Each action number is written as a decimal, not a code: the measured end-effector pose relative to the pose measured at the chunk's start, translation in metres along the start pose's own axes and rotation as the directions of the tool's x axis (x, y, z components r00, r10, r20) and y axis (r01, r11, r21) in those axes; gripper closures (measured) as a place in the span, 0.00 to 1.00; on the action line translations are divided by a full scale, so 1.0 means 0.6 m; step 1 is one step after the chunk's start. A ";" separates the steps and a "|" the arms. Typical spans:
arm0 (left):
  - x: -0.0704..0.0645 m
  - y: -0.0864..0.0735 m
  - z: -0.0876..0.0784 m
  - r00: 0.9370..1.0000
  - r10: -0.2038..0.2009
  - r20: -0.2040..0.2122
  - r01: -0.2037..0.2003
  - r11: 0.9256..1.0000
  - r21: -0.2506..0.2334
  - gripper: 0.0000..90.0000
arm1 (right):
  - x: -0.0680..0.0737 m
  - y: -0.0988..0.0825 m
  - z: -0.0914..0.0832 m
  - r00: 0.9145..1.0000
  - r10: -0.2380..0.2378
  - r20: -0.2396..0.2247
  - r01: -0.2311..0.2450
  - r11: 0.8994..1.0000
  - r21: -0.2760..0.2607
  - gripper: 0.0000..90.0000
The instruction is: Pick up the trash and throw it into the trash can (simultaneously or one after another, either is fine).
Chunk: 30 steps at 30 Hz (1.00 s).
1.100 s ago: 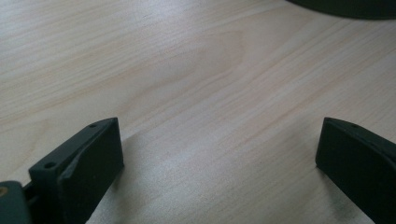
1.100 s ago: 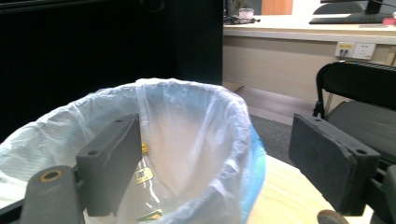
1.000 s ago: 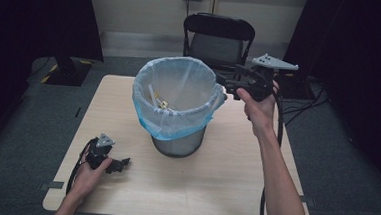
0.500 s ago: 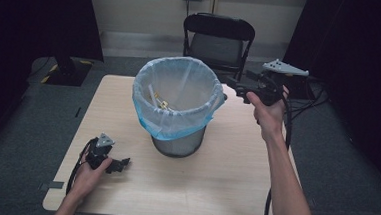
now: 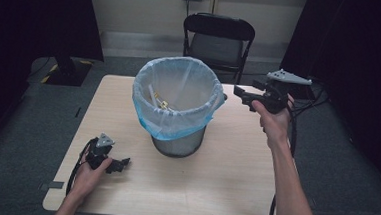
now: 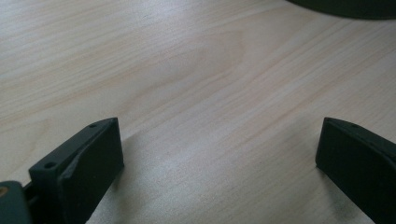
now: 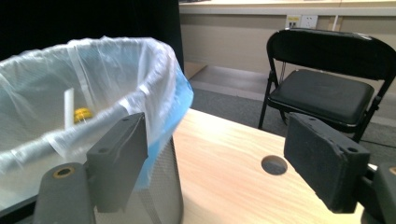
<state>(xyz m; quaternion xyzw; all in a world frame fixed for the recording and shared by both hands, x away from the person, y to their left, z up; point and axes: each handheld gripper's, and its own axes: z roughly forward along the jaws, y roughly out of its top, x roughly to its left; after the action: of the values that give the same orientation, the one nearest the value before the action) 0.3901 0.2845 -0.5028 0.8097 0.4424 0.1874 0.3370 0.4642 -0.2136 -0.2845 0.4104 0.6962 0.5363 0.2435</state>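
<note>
pale wood, thin plastic, dark mesh and matt black jaws

the table has a pale wood-grain top, smooth with a soft sheen, and a round hole cut through it near the far edge. the waste bin is dark metal mesh, finely perforated, lined with a thin translucent plastic bag, crinkled and faintly glossy, blue-tinted where it folds over the rim. the left gripper and right gripper are matt black plastic, their jaws dull and slightly grainy, the right one topped by a flat grey plate. the folding chair has a black, semi-gloss painted metal frame and a black padded seat with a low sheen. the floor is rough grey carpet.
</note>
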 end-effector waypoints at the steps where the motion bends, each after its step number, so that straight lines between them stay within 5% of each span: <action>1: 0.000 0.000 0.000 1.000 -0.001 -0.001 0.001 1.000 -0.001 0.00 | -0.001 -0.003 0.000 1.000 0.001 0.002 -0.001 1.000 0.001 0.23; 16: 0.000 0.000 0.000 1.000 -0.003 -0.003 0.003 1.000 -0.002 0.00 | -0.025 -0.077 -0.007 0.998 0.060 0.012 -0.061 0.996 0.058 0.20; 30: 0.000 0.000 0.000 1.000 -0.002 -0.003 0.002 1.000 -0.001 0.00 | -0.046 -0.188 -0.006 0.991 0.122 0.049 -0.129 0.975 0.183 0.19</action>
<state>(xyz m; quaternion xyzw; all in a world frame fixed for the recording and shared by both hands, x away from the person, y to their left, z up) 0.3900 0.2844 -0.5028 0.8089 0.4434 0.1886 0.3370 0.4413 -0.2485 -0.3930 0.4846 0.7111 0.4755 0.1827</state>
